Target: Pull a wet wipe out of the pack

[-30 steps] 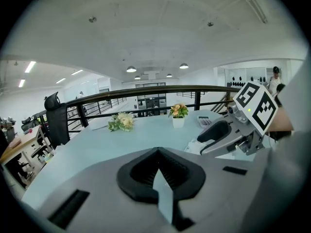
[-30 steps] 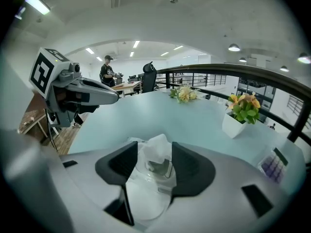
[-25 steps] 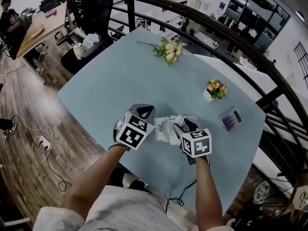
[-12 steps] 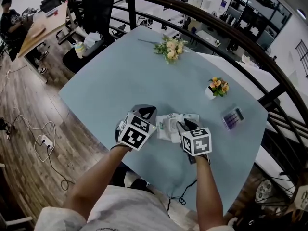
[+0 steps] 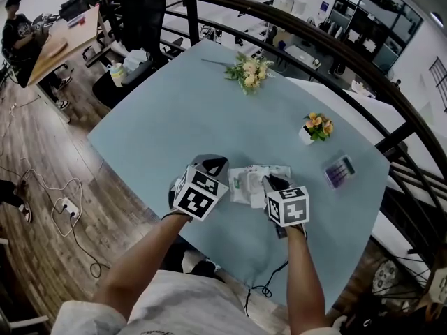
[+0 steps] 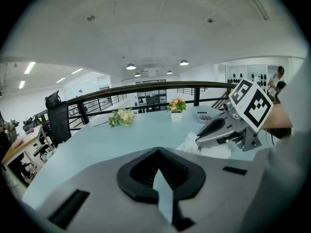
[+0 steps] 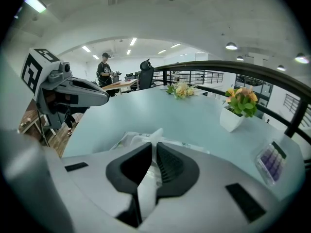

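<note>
The wet wipe pack (image 5: 246,180), white with green print, lies on the pale blue table (image 5: 181,117) between my two grippers. My right gripper (image 5: 266,182) sits over its right part, jaws closing. A white wipe (image 7: 156,134) stands up out of the pack (image 7: 127,141) between the right gripper's (image 7: 151,147) pads, which pinch it. My left gripper (image 5: 214,163) rests at the pack's left edge. In its own view the left gripper (image 6: 158,152) has its tips together with nothing between them, and the pack (image 6: 193,142) lies off to the right under the right gripper (image 6: 214,128).
A small white pot of orange flowers (image 5: 313,128) and a purple-keyed calculator (image 5: 339,171) stand to the right. A bouquet (image 5: 248,69) lies at the far edge. A dark railing (image 5: 335,54) curves behind the table. A cable (image 5: 269,285) hangs at the near edge.
The right gripper's jaws have come together over the pack's top, and the crumpled pack top looks flatter. Both hands have stayed almost in place.
</note>
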`<act>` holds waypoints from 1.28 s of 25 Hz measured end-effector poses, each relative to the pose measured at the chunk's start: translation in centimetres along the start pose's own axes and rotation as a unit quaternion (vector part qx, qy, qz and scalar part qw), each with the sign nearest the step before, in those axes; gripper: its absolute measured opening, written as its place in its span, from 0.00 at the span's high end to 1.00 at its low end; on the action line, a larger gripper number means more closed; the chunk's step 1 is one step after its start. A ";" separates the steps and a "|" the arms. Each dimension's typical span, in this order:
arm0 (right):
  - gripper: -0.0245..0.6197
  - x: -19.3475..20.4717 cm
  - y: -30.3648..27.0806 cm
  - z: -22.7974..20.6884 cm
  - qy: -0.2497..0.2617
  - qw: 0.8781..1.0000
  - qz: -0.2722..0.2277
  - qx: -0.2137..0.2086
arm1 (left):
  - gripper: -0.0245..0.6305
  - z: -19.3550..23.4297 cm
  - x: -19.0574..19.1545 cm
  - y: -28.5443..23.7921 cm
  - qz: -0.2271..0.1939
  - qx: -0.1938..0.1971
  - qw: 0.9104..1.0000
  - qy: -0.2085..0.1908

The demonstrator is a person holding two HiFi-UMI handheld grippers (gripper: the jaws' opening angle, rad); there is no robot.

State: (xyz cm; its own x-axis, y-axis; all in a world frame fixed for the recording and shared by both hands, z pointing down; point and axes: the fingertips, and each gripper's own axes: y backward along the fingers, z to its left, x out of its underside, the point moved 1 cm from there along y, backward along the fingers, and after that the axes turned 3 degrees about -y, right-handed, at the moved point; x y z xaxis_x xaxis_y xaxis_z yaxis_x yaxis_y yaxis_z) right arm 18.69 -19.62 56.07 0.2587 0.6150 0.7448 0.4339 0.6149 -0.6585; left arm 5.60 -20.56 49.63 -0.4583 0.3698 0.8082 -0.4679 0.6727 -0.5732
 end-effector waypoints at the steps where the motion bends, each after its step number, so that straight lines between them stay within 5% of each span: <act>1: 0.91 0.0 0.0 0.0 0.000 1.000 0.000 0.001 | 0.97 0.0 0.0 0.0 0.000 0.000 1.000 0.000; 32: 0.94 -2.6 2.6 1.1 -0.007 0.999 -0.039 0.011 | 0.97 1.5 -0.8 3.1 -0.024 -0.024 0.999 0.013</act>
State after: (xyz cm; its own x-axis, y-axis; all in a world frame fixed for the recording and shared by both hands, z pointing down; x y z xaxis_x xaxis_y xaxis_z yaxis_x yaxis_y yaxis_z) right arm 18.17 -19.07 52.31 0.2132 0.5708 0.7929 0.4341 0.6718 -0.6003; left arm 3.36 -19.73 46.99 -0.4165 0.3519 0.8383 -0.4525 0.7195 -0.5269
